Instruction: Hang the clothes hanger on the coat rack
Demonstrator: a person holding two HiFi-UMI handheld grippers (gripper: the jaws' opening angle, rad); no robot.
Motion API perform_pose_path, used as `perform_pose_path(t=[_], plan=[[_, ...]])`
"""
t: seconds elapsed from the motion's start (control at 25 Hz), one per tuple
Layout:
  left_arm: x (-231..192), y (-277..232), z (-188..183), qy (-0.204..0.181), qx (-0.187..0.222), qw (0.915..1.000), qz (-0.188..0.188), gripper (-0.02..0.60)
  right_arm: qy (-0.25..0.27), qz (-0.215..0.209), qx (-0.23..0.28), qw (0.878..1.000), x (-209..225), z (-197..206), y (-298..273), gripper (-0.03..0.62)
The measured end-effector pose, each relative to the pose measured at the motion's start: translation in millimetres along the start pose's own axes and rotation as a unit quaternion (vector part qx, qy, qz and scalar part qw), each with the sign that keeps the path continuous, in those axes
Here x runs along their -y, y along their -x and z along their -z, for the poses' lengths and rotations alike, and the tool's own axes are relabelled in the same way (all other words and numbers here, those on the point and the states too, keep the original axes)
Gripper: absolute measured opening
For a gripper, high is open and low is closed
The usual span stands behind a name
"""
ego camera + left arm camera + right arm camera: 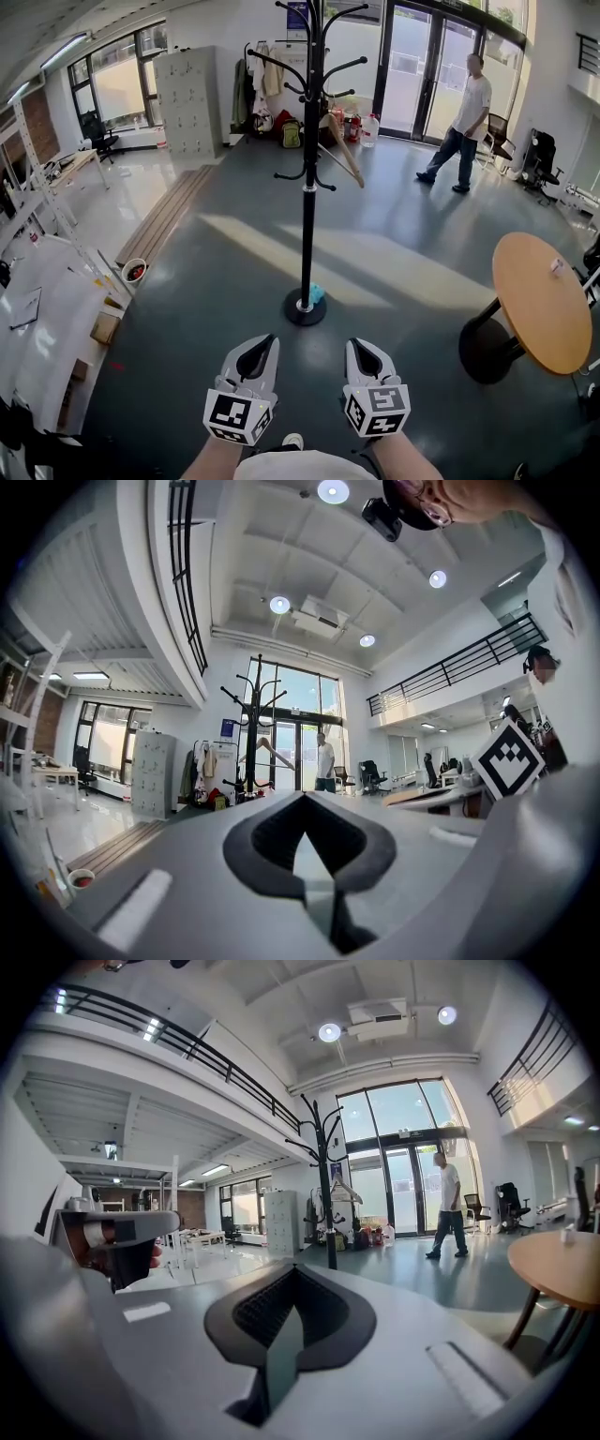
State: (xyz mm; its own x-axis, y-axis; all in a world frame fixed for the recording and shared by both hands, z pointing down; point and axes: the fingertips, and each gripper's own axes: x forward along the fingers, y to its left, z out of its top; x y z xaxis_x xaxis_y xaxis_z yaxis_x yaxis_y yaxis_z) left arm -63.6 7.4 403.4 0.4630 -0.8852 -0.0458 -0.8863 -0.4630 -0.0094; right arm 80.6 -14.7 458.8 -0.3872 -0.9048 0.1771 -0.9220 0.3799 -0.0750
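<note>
A tall black coat rack (309, 178) stands on the grey floor ahead of me, its round base (305, 309) just beyond my grippers. A wooden clothes hanger (342, 150) hangs from one of its lower arms, on the right side of the pole. My left gripper (263, 342) and right gripper (357, 345) are held low and side by side, well short of the rack, both shut with nothing between the jaws. The rack (251, 733) and hanger (267, 750) look small and far in the left gripper view. The right gripper view also shows the rack (326, 1185) and hanger (345, 1190).
A person (464, 122) walks at the back right near the glass doors. A round wooden table (544, 300) stands to my right, white tables (47, 309) to my left. A grey cabinet (190, 98) and bags (281, 127) line the back wall. Something small and blue (317, 293) lies on the rack's base.
</note>
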Motion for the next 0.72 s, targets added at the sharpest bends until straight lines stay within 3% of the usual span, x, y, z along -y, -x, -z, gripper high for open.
perform_pose_path(t=[0.72], plan=[[4.6,3.0,0.7,-0.003,-0.005,1.0000,0.002,0.000,0.005,0.004,-0.004,1.000,0.3,0.8,4.7,0.026]])
